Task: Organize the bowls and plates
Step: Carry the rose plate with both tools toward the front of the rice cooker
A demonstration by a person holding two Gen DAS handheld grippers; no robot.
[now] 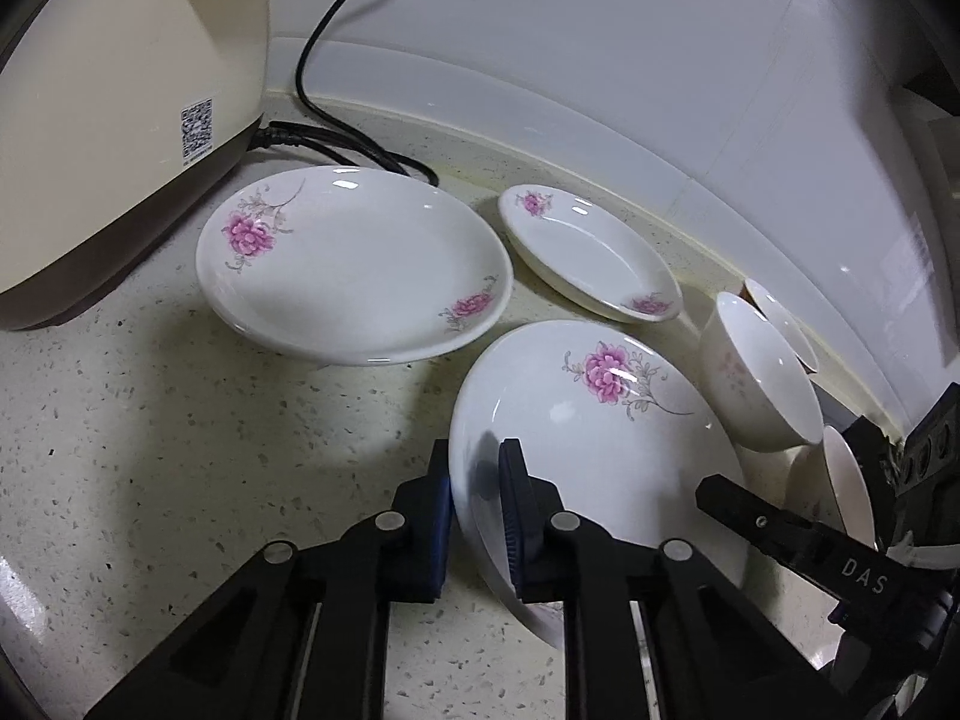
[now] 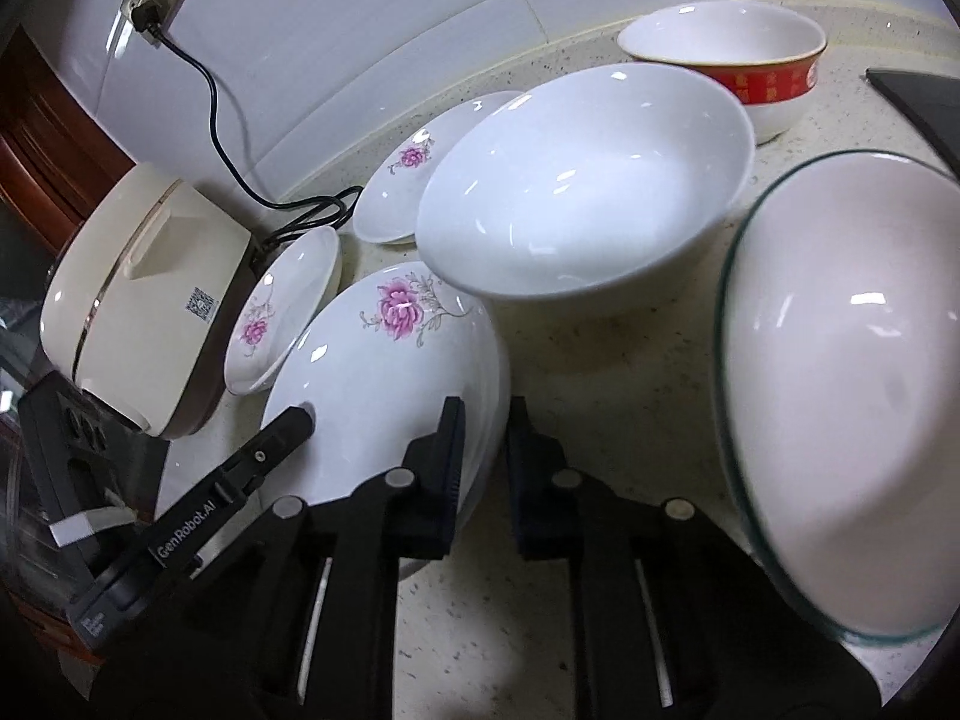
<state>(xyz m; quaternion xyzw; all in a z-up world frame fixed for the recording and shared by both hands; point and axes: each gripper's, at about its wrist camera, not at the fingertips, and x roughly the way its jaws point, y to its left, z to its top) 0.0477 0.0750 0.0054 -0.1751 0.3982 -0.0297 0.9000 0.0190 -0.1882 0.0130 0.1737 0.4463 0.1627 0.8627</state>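
Observation:
A white plate with a pink flower (image 1: pixel 600 450) lies on the speckled counter, and both grippers grip its rim from opposite sides. My left gripper (image 1: pixel 478 510) is shut on its near left rim, one pad above and one below the edge. In the right wrist view the same plate (image 2: pixel 384 372) has my right gripper (image 2: pixel 486 462) shut on its right rim. Two more flowered plates (image 1: pixel 354 264) (image 1: pixel 588 252) lie behind it. A plain white bowl (image 2: pixel 588 192) stands just past the held plate.
A cream rice cooker (image 1: pixel 120 120) with a black cable (image 1: pixel 336 138) stands at the left by the wall. Small white bowls (image 1: pixel 756 372) crowd the right in the left wrist view. A red-banded bowl (image 2: pixel 732 54) and a glass-rimmed bowl (image 2: pixel 840 390) stand on the right.

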